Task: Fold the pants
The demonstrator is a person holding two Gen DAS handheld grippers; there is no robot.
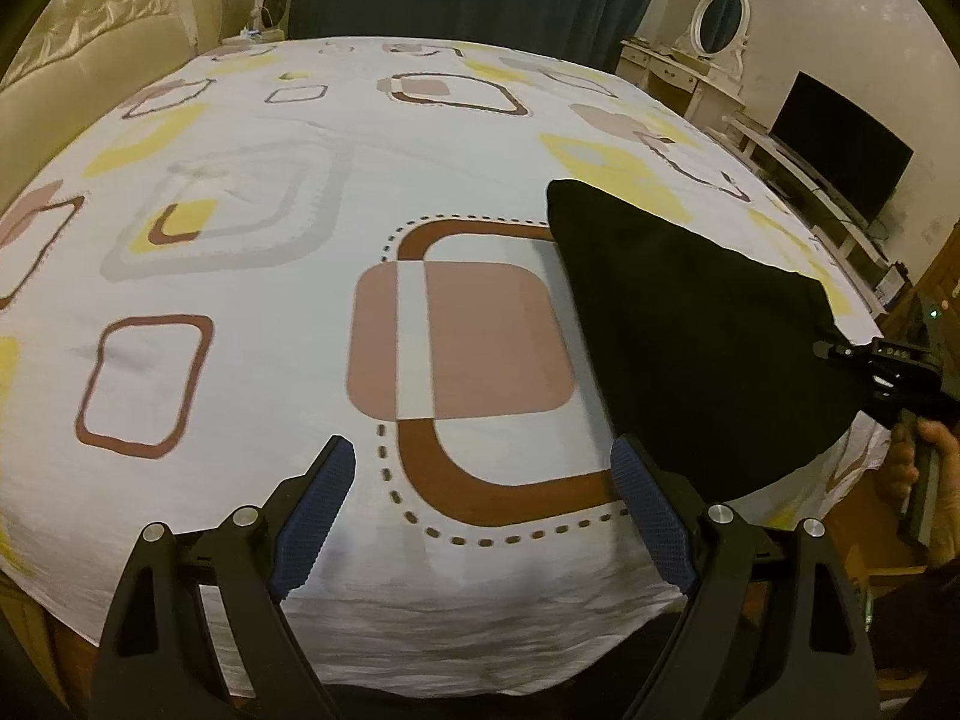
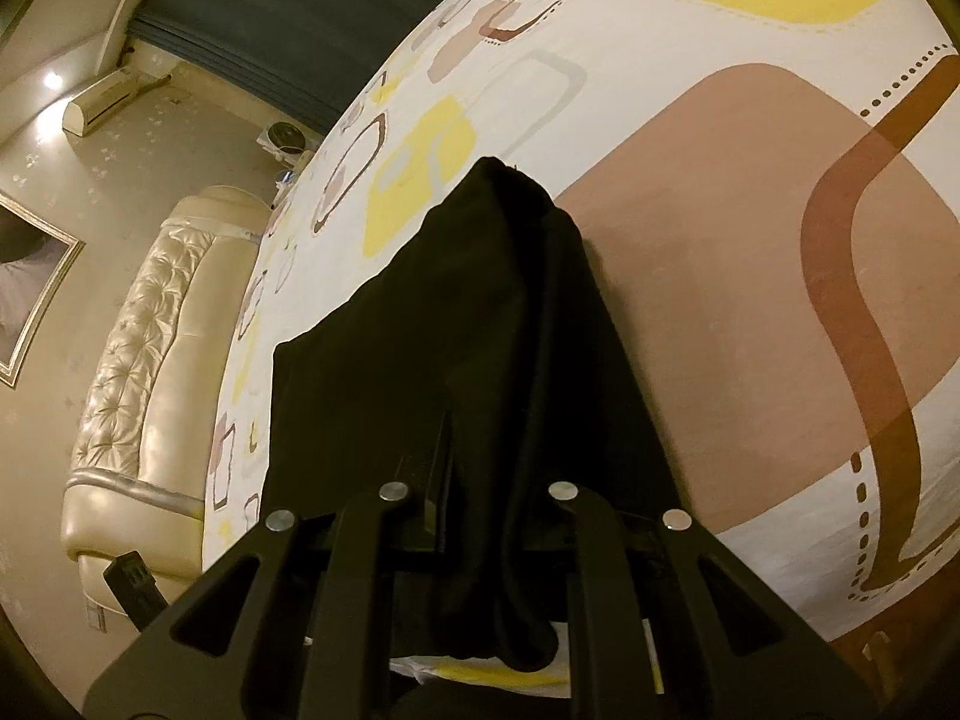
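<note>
Black pants pinched by one gripper on the patterned bed

Nearest the bed's (image 1: 252, 312) front edge, the left gripper (image 1: 480, 504) hangs spread and empty. Just beyond, toward that edge's right end, the right gripper (image 2: 480, 516) is clenched on the pants (image 1: 690, 324), which drape limp from it onto the sheet toward the bed's middle. Soft, light cloth; it likely sags, so the free far corner looks best to take.
</note>
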